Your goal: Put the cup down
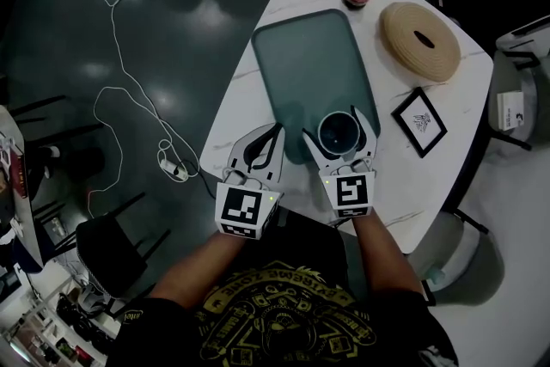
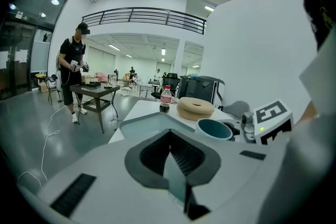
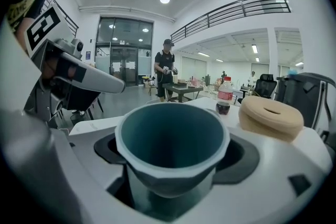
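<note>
Right gripper (image 1: pixel 339 127) wide around cup (image 1: pixel 339 135), near edge of tray (image 1: pixel 309 56), left gripper (image 1: pixel 274 131) closed

Black short-sleeved T-shirt (image 1: pixel 284 318), gold emblem printed across it. The left gripper (image 1: pixel 273 133) and right gripper (image 1: pixel 339 129) are white with dark-lined jaws. Both carry black-and-white marker cubes (image 1: pixel 247 209), tiny green lights glowing.

The cup (image 1: pixel 338 131) looks matt plastic, the tray (image 1: pixel 314 56) smooth, the tabletop (image 1: pixel 245 112) marbled.

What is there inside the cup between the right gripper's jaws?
Nothing shows inside the cup, only its bare teal inner wall going down to a dark bottom. The deepest part is in shadow, so something small and flat there could not be seen.
</note>
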`<state>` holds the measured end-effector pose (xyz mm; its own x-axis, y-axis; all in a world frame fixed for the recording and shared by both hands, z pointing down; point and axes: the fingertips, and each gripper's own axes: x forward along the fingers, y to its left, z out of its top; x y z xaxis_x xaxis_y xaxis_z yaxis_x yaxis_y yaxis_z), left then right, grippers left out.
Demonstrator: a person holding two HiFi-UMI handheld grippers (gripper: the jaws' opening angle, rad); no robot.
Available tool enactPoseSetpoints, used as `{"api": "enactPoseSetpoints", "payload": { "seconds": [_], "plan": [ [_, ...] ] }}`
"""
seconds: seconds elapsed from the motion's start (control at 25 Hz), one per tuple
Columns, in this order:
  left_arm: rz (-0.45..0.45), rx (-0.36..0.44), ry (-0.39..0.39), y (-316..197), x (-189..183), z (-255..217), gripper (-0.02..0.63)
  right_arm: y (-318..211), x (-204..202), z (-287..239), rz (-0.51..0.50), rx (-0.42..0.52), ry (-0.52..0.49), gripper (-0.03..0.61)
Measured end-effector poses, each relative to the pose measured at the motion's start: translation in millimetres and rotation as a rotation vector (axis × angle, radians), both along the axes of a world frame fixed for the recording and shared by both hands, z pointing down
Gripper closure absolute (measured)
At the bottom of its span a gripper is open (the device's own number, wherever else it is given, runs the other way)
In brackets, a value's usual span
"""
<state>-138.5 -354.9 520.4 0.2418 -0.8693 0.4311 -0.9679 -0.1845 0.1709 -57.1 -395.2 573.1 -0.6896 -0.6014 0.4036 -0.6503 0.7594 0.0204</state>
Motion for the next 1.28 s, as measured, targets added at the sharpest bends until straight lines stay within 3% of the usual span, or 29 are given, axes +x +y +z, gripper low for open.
{"api": "enactPoseSetpoints", "payload": {
  "seconds": [0.4, 1.0, 1.28],
  "plan": [
    [0.013, 0.045, 0.004, 9.1, 5.3, -16.9, 0.603, 10.7, 15.1, 8.9, 0.029, -0.059, 0.011, 0.124],
    [0.024, 0.124, 0.017, 49.9, 11.6, -51.4, 0.603, 48.3, 54.6, -45.2, 0.191, -0.001, -0.010, 0.126],
    [0.036, 0.170, 0.011, 75.5, 9.4, -70.6, 0.603, 93.9, 52.7, -65.9, 0.169, 0.006, -0.011, 0.129]
  ]
}}
